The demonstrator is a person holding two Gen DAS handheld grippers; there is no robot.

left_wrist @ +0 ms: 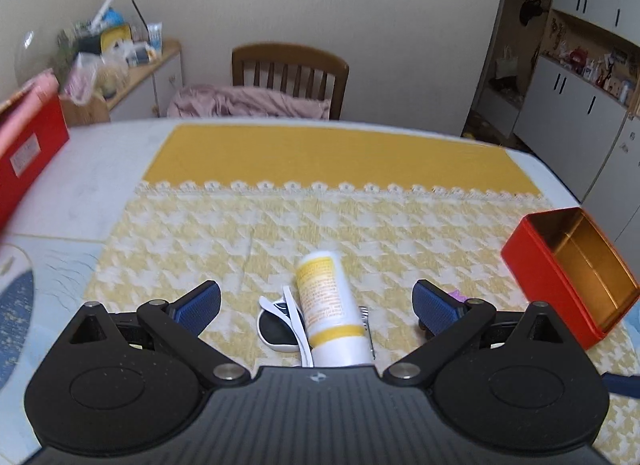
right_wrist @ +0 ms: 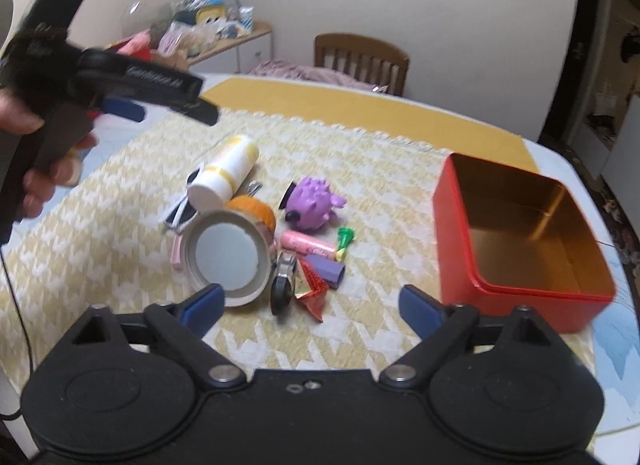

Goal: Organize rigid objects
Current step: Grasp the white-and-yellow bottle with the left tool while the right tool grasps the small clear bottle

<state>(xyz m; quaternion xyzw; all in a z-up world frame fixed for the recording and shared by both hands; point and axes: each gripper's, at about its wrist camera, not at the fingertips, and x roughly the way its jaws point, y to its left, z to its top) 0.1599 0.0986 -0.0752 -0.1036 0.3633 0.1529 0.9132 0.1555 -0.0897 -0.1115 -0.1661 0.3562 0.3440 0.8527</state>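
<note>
The left gripper [left_wrist: 316, 301] is held over the white-and-yellow plastic bottle [left_wrist: 330, 305] lying on the table's yellow cloth [left_wrist: 240, 225], jaws apart, empty. A first pick is judged begun; the right gripper [right_wrist: 310, 303], jaws likewise apart, faces the clutter beside the empty red tin box [right_wrist: 520, 297].

Open tongs [left_wrist: 316, 305] above white-and-yellow bottle [left_wrist: 326, 305]

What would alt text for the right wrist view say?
An open right gripper hangs over a pile of small items: round lid, purple toy, white bottle. An empty red tin sits right; the left gripper is upper left.
</note>
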